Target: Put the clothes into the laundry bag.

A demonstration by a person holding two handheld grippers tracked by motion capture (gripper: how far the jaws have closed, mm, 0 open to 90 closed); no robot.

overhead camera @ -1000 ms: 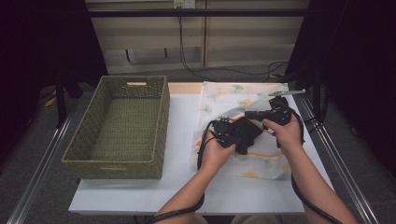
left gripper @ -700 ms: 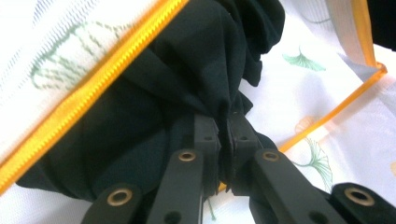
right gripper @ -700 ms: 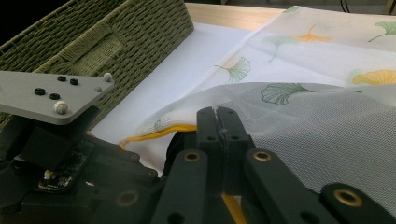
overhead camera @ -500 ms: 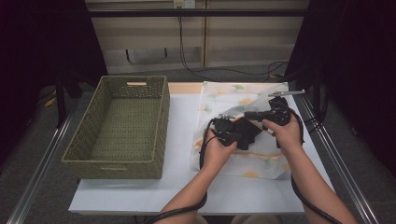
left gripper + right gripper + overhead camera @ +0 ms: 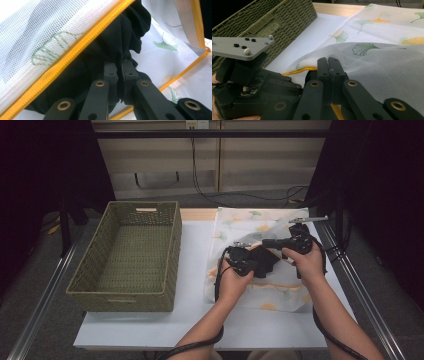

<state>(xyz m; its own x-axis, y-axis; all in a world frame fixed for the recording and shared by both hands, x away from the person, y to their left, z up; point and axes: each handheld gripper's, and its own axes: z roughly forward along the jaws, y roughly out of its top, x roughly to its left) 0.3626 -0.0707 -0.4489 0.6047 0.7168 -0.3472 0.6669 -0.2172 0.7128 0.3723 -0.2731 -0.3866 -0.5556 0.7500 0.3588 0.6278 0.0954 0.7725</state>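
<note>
While the dark garment (image 5: 110, 47) sits half inside the mesh laundry bag (image 5: 265, 290), bunched at the bag's opening on the right half of the table (image 5: 195, 270), your left claw (image 5: 119, 75) is clamped on a fold of that black fabric. Jaws nearly together, cloth pinched between them. Your right claw (image 5: 329, 72) is clamped on the bag's upper mesh layer by the yellow zipper edge (image 5: 75, 53), holding the mouth up and open. In the high view the two claws sit close together over the bag's middle, left claw (image 5: 245, 265) below, right claw (image 5: 295, 242) above.

Step in hand, as I read it: stuffing the garment into the bag. Roughly midway; some black cloth shows outside the zipper line.

Next move likely calls for:
- keep the right claw's lift on the mesh so the mouth stays open
- drive the left claw deeper into the bag, then let go of the cloth
- watch for fabric snagging on the zipper

Wicker basket (image 5: 130, 255) stands empty on the table's left side, well apart from the bag. Probably the drop-off later.
</note>
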